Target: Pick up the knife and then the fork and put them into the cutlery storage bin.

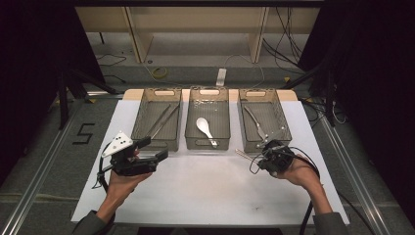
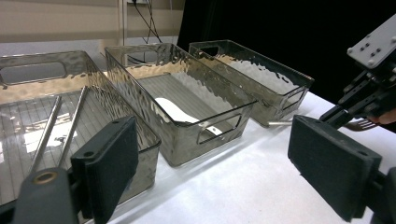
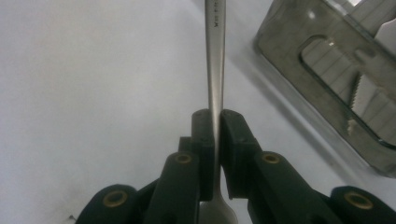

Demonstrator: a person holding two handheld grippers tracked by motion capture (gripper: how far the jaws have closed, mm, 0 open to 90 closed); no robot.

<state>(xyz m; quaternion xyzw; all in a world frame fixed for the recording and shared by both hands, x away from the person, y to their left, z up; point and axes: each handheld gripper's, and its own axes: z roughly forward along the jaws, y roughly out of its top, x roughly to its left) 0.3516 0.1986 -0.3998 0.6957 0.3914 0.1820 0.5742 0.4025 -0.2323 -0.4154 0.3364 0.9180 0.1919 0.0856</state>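
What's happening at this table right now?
A person is sorting cutlery into three clear ribbed plastic bins. The right hand-held gripper is shut on the handle of a slim steel fork, held just in front of the right bin, which already holds a similar steel utensil. The left hand-held gripper hangs open over the white tabletop. The middle bin holds a white spoon; the left bin holds metal chopsticks.

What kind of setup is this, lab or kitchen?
Most likely a lab data-collection rig, not a kitchen: a white table ringed by black curtains, loose cables on the floor behind it, and three clear bins for sorting cutlery. The right gripper is clamped on a metal utensil.
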